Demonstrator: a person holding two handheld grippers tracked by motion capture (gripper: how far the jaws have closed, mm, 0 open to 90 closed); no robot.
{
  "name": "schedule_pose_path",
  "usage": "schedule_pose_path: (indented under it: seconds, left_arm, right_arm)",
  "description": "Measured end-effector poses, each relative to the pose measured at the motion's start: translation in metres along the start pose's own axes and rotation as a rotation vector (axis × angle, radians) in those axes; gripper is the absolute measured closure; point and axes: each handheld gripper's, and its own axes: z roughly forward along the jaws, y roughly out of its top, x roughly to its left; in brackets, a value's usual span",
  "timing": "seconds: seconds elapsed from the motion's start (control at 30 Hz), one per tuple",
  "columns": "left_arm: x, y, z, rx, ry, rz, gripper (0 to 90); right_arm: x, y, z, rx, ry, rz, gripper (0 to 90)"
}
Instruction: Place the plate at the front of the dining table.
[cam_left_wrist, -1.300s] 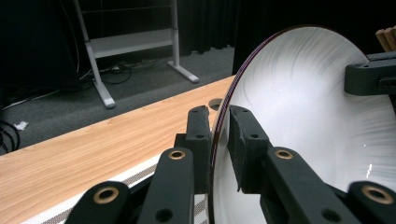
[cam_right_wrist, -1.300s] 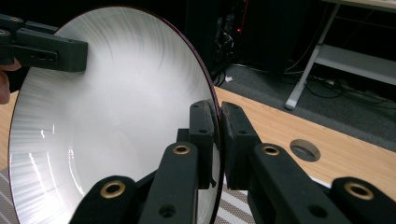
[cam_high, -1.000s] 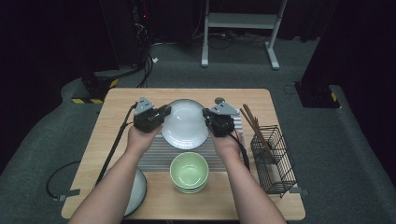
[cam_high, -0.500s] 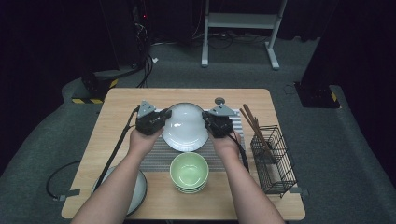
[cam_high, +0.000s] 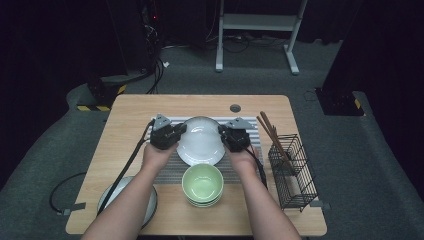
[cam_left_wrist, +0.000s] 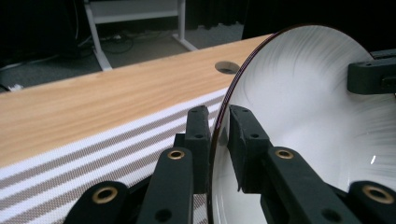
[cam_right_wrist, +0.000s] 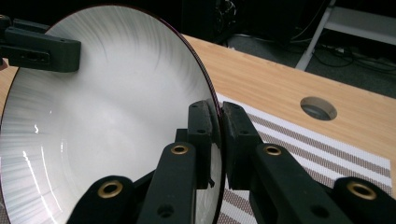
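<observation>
- No readable writing or brand on anything here.
- White bowl (cam_high: 201, 141): glossy, fine brushed streaks inside, thin dark rim, tilted over the striped mat (cam_high: 170, 167).
- Left gripper (cam_high: 178, 131) is clamped on the bowl's left rim.
- Right gripper (cam_high: 223, 132) pinches the right rim, one jaw inside, one outside.
- Green bowls (cam_high: 202, 184) sit stacked just in front.

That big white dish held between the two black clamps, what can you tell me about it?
The white dish is a wide, shallow, round bowl, glossy like glazed ceramic, with fine brushed streaks inside and a thin dark rim. It is held over the striped mat, with its inside facing up. The left gripper pinches its rim on one side and the right gripper pinches the opposite side, one jaw inside and one outside. Whether its base touches the mat cannot be told.
</observation>
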Motion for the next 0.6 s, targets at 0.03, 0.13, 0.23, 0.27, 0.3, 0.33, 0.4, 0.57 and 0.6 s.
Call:
schedule_pose_path:
  seconds: [0.03, 0.13, 0.23, 0.27, 0.3, 0.33, 0.4, 0.57, 0.6]
  left_arm:
    - [0.000, -0.002, 0.001, 0.004, 0.000, -0.006, 77.7]
    - [0.000, -0.009, 0.004, 0.017, -0.004, -0.025, 77.3]
    - [-0.001, -0.014, 0.008, 0.034, -0.006, -0.025, 77.2]
    - [-0.001, -0.014, 0.008, 0.034, -0.006, -0.025, 77.3]
    - [-0.002, -0.017, 0.009, 0.041, -0.010, -0.027, 77.2]
    - [-0.002, -0.017, 0.009, 0.041, -0.010, -0.027, 77.3]
    - [-0.002, -0.019, 0.011, 0.053, -0.017, -0.024, 77.4]
    - [-0.001, -0.019, 0.010, 0.059, -0.012, -0.026, 77.5]
    - [-0.001, -0.019, 0.009, 0.057, -0.007, -0.024, 77.4]
  right_arm:
    - [0.000, -0.001, 0.001, 0.006, 0.001, 0.003, 82.6]
    - [0.000, -0.006, 0.002, 0.012, 0.004, 0.002, 82.6]
    - [0.000, -0.013, 0.003, 0.023, 0.006, 0.010, 82.5]
    - [0.000, -0.013, 0.003, 0.023, 0.006, 0.010, 82.5]
    - [-0.001, -0.017, 0.004, 0.030, 0.009, 0.017, 82.4]
    - [-0.001, -0.018, 0.004, 0.033, 0.010, 0.019, 82.5]
    - [-0.002, -0.020, 0.005, 0.037, 0.014, 0.024, 82.6]
    - [-0.001, -0.022, 0.006, 0.040, 0.014, 0.028, 82.6]
    - [-0.001, -0.022, 0.006, 0.041, 0.016, 0.029, 82.6]
